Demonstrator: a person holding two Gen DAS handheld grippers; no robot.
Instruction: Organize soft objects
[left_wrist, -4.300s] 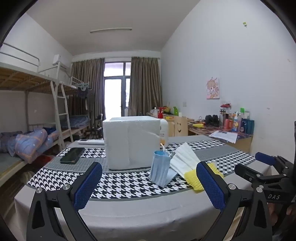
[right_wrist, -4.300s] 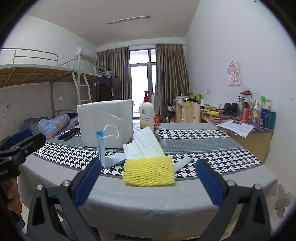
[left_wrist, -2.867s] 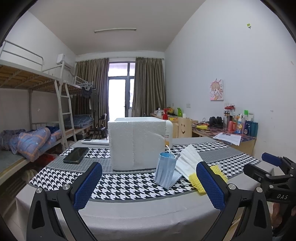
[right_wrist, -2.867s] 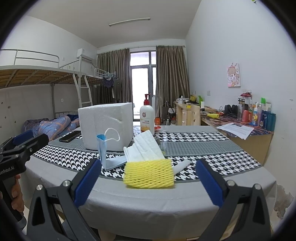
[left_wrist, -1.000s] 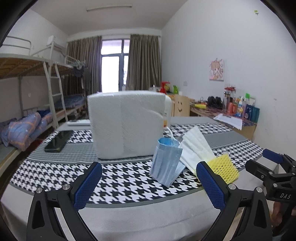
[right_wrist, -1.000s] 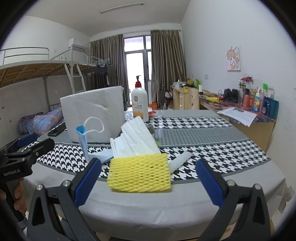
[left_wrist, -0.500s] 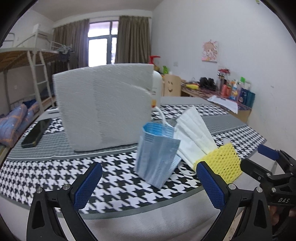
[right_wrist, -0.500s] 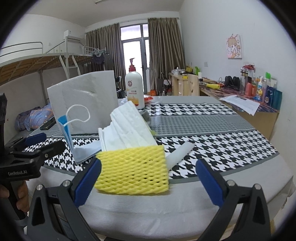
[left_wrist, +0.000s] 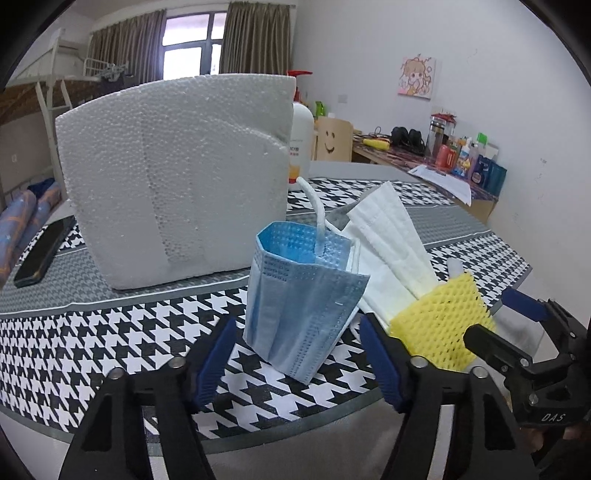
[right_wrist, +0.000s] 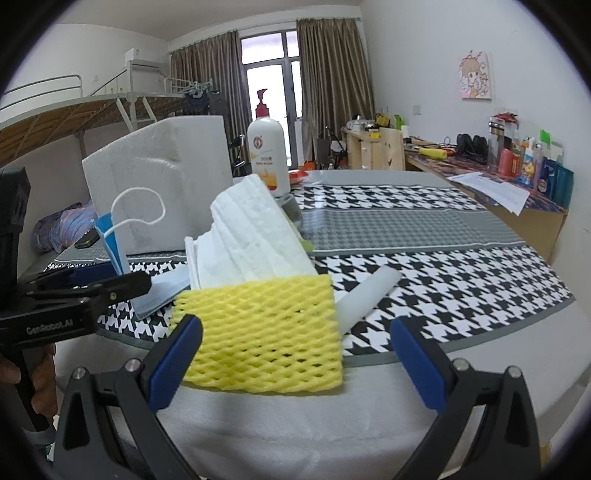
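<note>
A folded blue face mask (left_wrist: 303, 291) stands on the houndstooth table cloth (left_wrist: 74, 339) with its white ear loop up. My left gripper (left_wrist: 299, 362) is open, its blue pads on either side of the mask's lower edge, partly closed around it. A white mask (left_wrist: 388, 236) leans behind it, beside a yellow foam net (left_wrist: 439, 325). In the right wrist view the yellow foam net (right_wrist: 262, 332) lies directly ahead of my open right gripper (right_wrist: 295, 362), with the white mask (right_wrist: 251, 240), a white foam tube (right_wrist: 365, 295) and the blue mask (right_wrist: 110, 240) behind.
A large white styrofoam block (left_wrist: 177, 177) stands behind the masks, also in the right wrist view (right_wrist: 162, 188). A pump bottle (right_wrist: 267, 147) stands behind it. A black phone (left_wrist: 44, 251) lies at the left. A cluttered desk (right_wrist: 517, 173) lines the right wall.
Both grippers have moved forward to the table. My left gripper's jaws have narrowed around the blue mask. The right gripper has come closer to the yellow net.
</note>
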